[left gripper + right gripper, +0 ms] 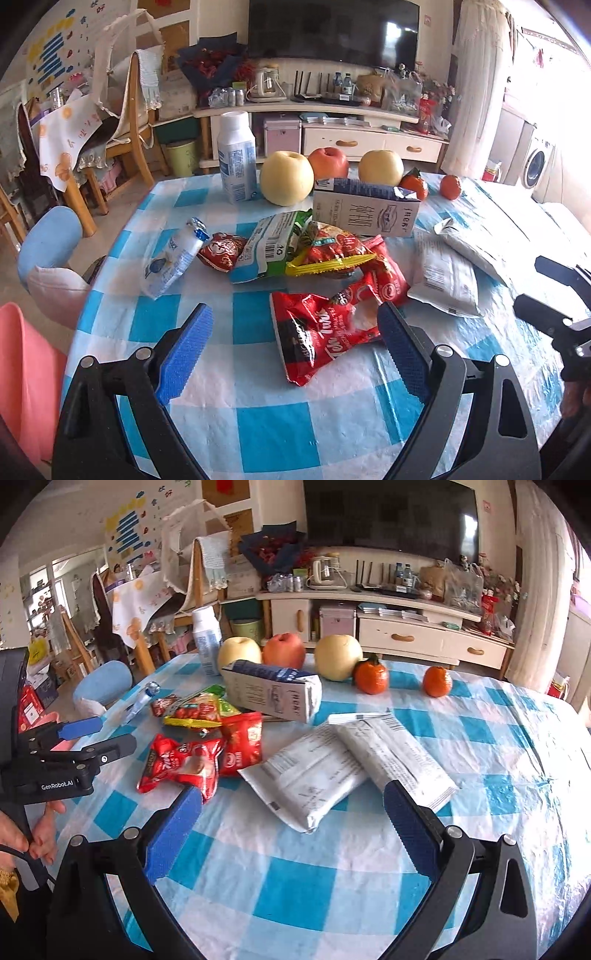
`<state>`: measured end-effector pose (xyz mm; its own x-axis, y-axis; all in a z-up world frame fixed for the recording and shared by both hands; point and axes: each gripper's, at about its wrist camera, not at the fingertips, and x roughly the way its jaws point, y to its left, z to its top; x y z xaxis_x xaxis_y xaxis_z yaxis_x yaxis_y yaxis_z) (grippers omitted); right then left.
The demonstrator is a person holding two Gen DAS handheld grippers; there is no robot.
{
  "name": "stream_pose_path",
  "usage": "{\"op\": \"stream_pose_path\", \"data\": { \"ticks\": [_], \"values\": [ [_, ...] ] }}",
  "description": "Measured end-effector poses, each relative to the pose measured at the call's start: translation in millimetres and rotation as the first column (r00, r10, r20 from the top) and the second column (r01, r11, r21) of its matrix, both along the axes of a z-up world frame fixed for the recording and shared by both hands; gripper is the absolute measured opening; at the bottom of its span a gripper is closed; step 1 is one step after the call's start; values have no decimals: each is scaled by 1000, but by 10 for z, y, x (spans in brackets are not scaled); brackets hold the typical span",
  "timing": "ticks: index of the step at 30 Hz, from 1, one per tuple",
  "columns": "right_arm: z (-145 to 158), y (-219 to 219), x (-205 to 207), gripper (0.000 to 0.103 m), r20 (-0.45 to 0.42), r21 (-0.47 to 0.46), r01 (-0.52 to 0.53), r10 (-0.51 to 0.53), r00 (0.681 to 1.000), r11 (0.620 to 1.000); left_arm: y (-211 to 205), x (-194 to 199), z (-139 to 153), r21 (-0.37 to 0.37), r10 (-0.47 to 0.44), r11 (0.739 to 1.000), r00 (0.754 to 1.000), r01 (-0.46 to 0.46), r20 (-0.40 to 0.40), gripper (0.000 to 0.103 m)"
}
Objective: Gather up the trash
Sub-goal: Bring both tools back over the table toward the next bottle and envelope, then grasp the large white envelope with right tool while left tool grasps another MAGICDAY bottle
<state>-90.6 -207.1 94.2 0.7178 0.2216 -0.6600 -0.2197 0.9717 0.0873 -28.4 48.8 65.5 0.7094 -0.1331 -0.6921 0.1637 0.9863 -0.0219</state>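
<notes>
A heap of trash lies on the blue-checked table point(258, 435). My left gripper point(295, 332) hovers open over a crumpled red snack wrapper point(321, 332), which lies between its blue pads without touching them. Behind it are more red packets point(332, 254), a green-white bag point(269, 243), a flattened clear bottle point(173, 254) and a milk carton point(365, 210) on its side. My right gripper point(291, 812) stands open above two white mailer bags point(310, 779). The left gripper point(85, 734) also shows at the left edge of the right wrist view.
Two yellow pears point(286, 177), a red apple point(328, 162), two tangerines point(371, 675) and an upright white bottle point(236, 158) stand along the table's far side. A blue chair point(48, 240) sits at the left edge. A green bin point(181, 155) is on the floor beyond.
</notes>
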Motion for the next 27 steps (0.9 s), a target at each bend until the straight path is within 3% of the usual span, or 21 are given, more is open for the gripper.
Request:
{"op": "stream_pose_path", "data": {
  "ticks": [3, 7, 14, 18, 27],
  "values": [
    [28, -173, 19, 99, 16, -11, 47, -47, 999, 999, 137, 142, 16, 7, 51, 999, 999, -51, 8, 90],
    [19, -366, 97, 99, 20, -35, 91, -90, 996, 995, 440, 397, -14, 71, 104, 992, 994, -105, 21, 90],
    [-112, -670, 365, 99, -53, -31, 81, -83, 995, 996, 726, 703, -130, 130, 27, 991, 999, -30, 25, 89],
    [-285, -777, 516, 99, -110, -24, 51, -54, 993, 998, 811, 884, -300, 109, -6, 994, 1000, 10, -29, 87],
    [-543, -752, 839, 99, -143, -50, -23, 15, 990, 998, 935, 1135, -514, 36, -55, 998, 995, 58, -88, 87]
  ]
}}
